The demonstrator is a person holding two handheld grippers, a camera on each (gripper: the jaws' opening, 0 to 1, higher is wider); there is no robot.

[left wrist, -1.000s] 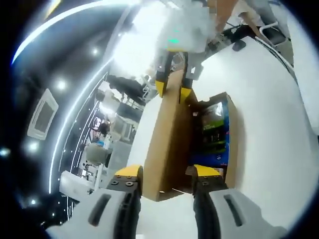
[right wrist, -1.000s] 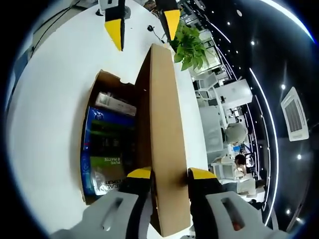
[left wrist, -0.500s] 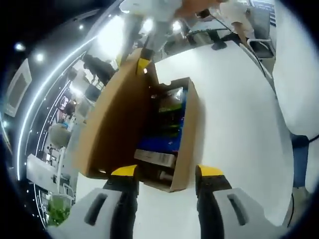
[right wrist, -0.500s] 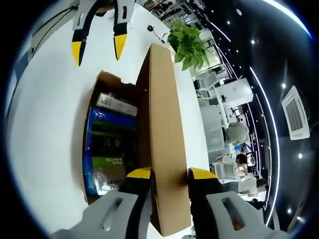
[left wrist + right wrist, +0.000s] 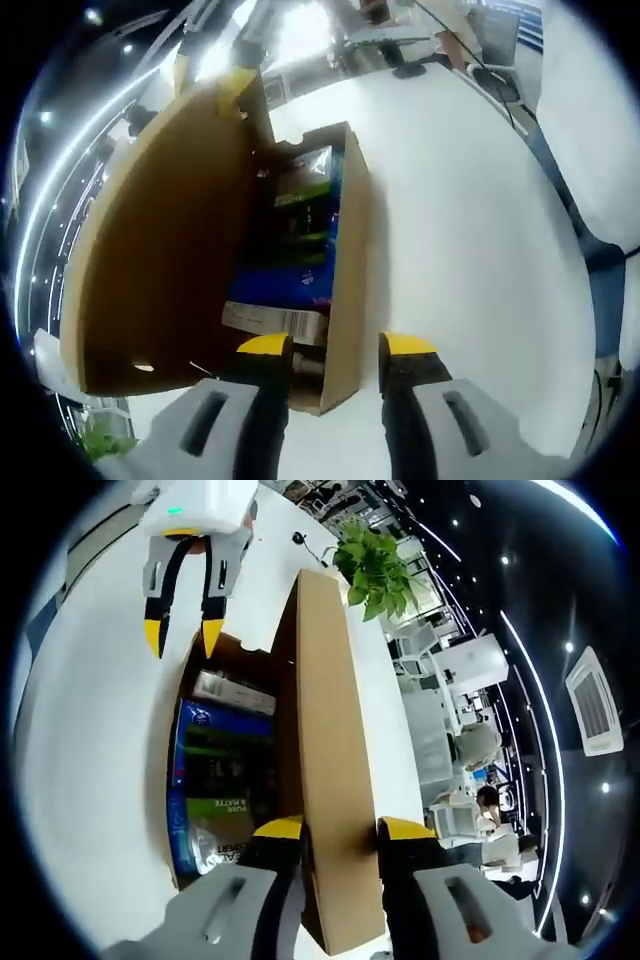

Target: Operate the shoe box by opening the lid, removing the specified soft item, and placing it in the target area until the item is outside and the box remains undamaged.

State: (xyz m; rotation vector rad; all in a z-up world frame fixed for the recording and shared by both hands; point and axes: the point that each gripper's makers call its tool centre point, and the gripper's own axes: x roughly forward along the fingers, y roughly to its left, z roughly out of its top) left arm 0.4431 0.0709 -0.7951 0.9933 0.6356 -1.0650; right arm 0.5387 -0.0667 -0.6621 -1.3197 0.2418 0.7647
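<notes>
Shoe box point(image 5: 178, 770) sits open on the white table point(image 5: 90, 700), holding a blue-and-green soft package point(image 5: 215, 785). Left gripper point(image 5: 178, 638) hovers above the box's far end wall, jaws spread and empty. Lid point(image 5: 330, 770) stands upright along the box's side. Right gripper point(image 5: 338, 830) pinches the lid's near end between its yellow-tipped jaws.

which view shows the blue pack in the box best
The right gripper view: the blue pack lies nearly whole in the open box, its print facing the camera. In the left gripper view the pack is foreshortened, its near end hidden behind the box wall and shaded by the raised lid.
</notes>
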